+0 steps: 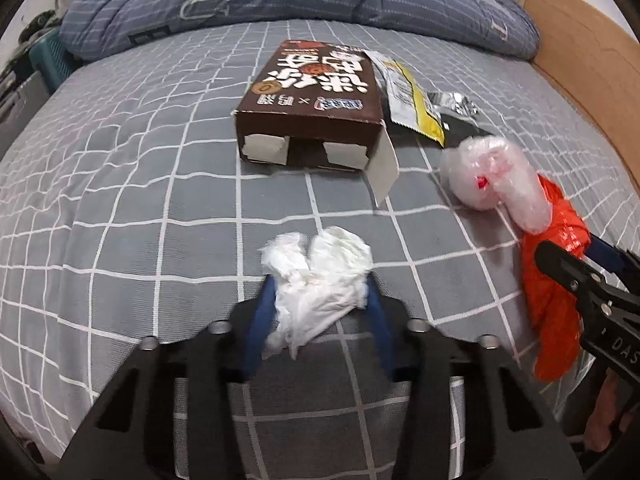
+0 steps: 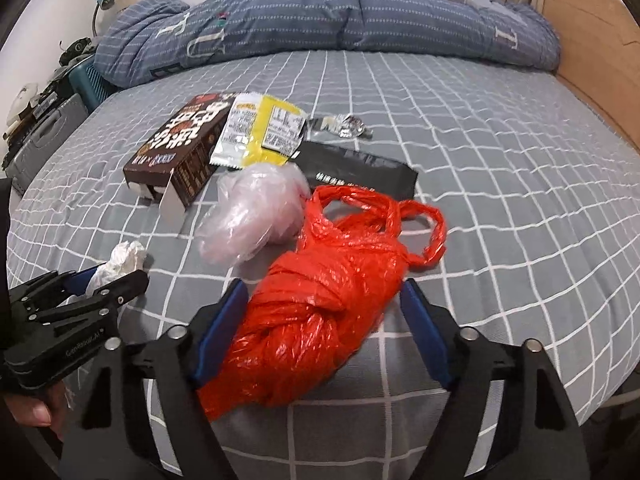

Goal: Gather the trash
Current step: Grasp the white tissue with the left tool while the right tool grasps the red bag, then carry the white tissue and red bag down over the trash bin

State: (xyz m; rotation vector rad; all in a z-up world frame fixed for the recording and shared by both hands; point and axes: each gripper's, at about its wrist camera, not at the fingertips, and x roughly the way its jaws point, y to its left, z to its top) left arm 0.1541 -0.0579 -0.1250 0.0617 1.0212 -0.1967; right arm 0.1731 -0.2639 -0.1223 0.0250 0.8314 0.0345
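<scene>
Bed: gray checked sheet (image 1: 140, 200), blue blanket (image 2: 320, 16) at the far end.
Left gripper (image 1: 318, 292): blue pads squeezed on the white tissue (image 1: 320, 276).
Right gripper (image 2: 320, 300): the red bag (image 2: 320, 304) lies between its pads; whether they press it I cannot tell.
More trash: brown box (image 1: 316, 92), yellow wrapper (image 2: 260, 132), clear bag (image 2: 256, 212), all near the red bag.

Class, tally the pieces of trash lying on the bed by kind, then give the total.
Cardboard box: 1
Crumpled tissue: 1
Plastic bags, orange and clear: 2
Wrappers and pouches, yellow-white, silver foil, black: 3
Total: 7
</scene>
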